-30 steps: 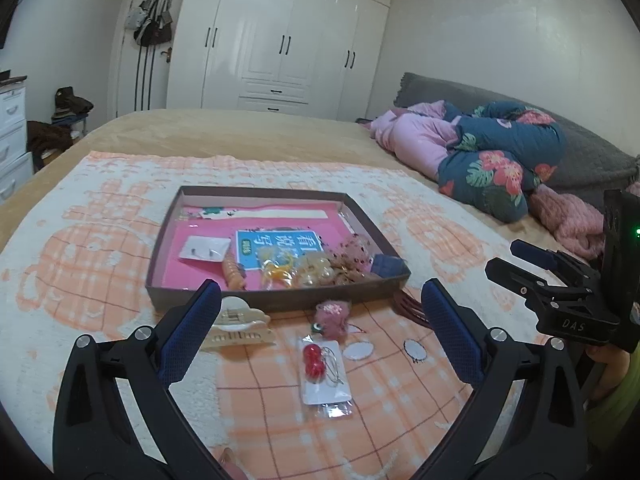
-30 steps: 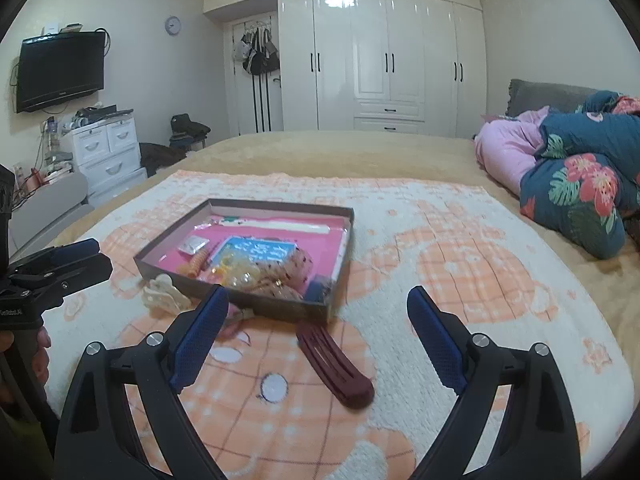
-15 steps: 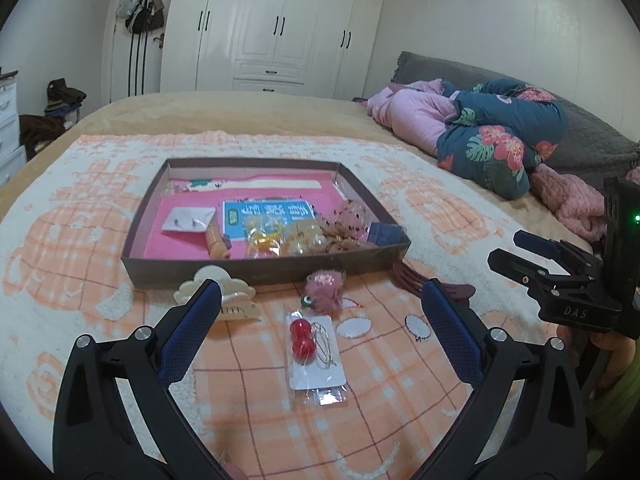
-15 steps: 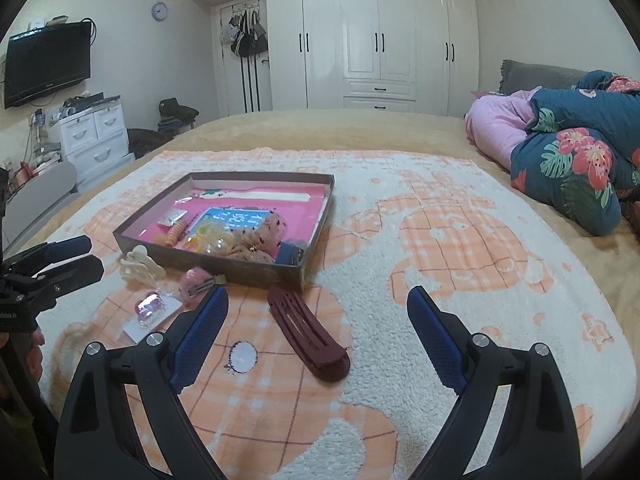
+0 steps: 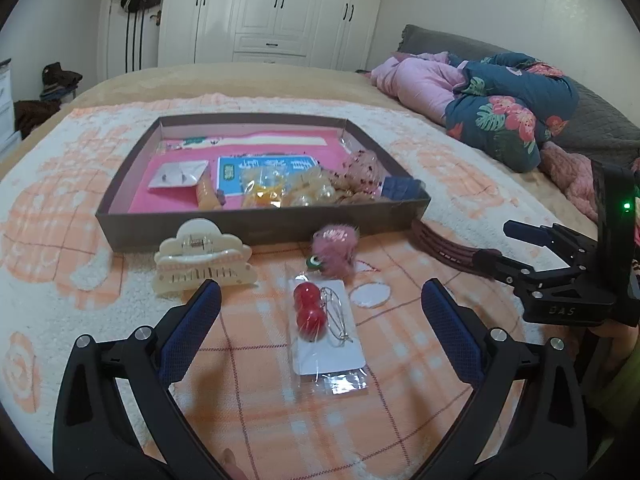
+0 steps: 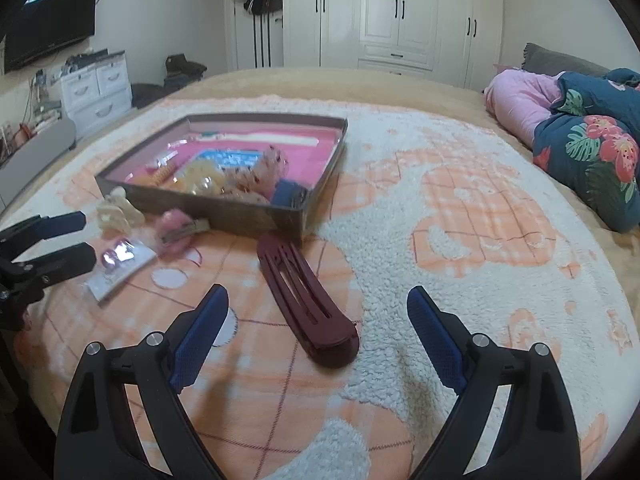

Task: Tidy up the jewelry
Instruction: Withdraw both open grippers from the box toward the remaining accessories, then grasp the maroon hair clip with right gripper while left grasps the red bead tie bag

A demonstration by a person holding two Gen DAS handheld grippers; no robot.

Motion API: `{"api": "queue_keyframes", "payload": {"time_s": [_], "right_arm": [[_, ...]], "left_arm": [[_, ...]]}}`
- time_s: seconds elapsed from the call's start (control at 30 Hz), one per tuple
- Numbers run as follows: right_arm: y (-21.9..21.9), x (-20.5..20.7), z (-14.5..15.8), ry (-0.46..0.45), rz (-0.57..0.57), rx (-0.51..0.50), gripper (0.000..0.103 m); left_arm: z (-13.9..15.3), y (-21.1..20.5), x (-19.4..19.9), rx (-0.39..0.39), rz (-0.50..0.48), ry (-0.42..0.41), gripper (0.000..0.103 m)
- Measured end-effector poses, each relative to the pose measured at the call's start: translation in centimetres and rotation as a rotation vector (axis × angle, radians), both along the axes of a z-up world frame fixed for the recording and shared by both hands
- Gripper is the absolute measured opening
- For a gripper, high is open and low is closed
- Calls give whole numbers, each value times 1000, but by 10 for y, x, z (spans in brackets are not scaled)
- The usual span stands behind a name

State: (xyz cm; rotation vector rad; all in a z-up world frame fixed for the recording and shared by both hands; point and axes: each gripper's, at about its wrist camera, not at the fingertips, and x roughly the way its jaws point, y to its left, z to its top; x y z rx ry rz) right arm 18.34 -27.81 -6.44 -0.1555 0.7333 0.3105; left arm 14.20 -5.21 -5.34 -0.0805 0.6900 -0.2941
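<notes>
A brown box (image 5: 264, 222) with a pink floor lies on the blanket and holds several packets and hair pieces; it also shows in the right wrist view (image 6: 240, 216). In front of it lie a cream claw clip (image 5: 204, 266), a pink fluffy clip (image 5: 334, 246), a packet of red ball earrings (image 5: 324, 332) and a maroon hair clip (image 6: 306, 304). My left gripper (image 5: 320, 320) is open, straddling the earring packet from above. My right gripper (image 6: 318, 326) is open just above the near end of the maroon clip.
The orange and white blanket (image 6: 460, 240) covers the bed. A pink and floral bundle of clothes (image 5: 492, 108) lies at the right. White wardrobes (image 6: 400, 12) and a drawer unit (image 6: 96, 92) stand beyond the bed.
Both grippers have moved forward and down toward the items in front of the box. The earring packet and the maroon clip now sit between their fingers. Nothing was picked up.
</notes>
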Motion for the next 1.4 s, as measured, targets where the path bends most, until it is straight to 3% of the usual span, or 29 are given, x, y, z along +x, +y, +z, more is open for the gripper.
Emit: {"api": "queue_keyframes", "payload": {"time_s": [0.4, 0.57, 0.63, 0.83, 0.93, 1.13, 1.2, 1.4], "right_arm": [[10, 36, -24, 112, 25, -62, 88], [17, 39, -27, 126, 48, -82, 78], [19, 37, -28, 130, 61, -78, 68], [26, 29, -28, 142, 95, -58, 39], [29, 22, -27, 134, 102, -62, 33], [27, 12, -23, 143, 98, 3, 32], [25, 6, -20, 155, 104, 42, 32], [29, -11, -13, 167, 133, 100, 32]], "left_arm": [[-15, -2, 10, 2, -5, 41, 92], [-19, -5, 12, 7, -10, 56, 92], [-19, -5, 13, 8, -15, 62, 91], [-23, -9, 15, 3, -41, 82, 74], [-24, -11, 14, 4, -56, 92, 64], [-27, -13, 13, -1, -70, 118, 48], [-28, -12, 12, 0, -69, 123, 37], [-25, -11, 7, -1, -82, 119, 33]]}}
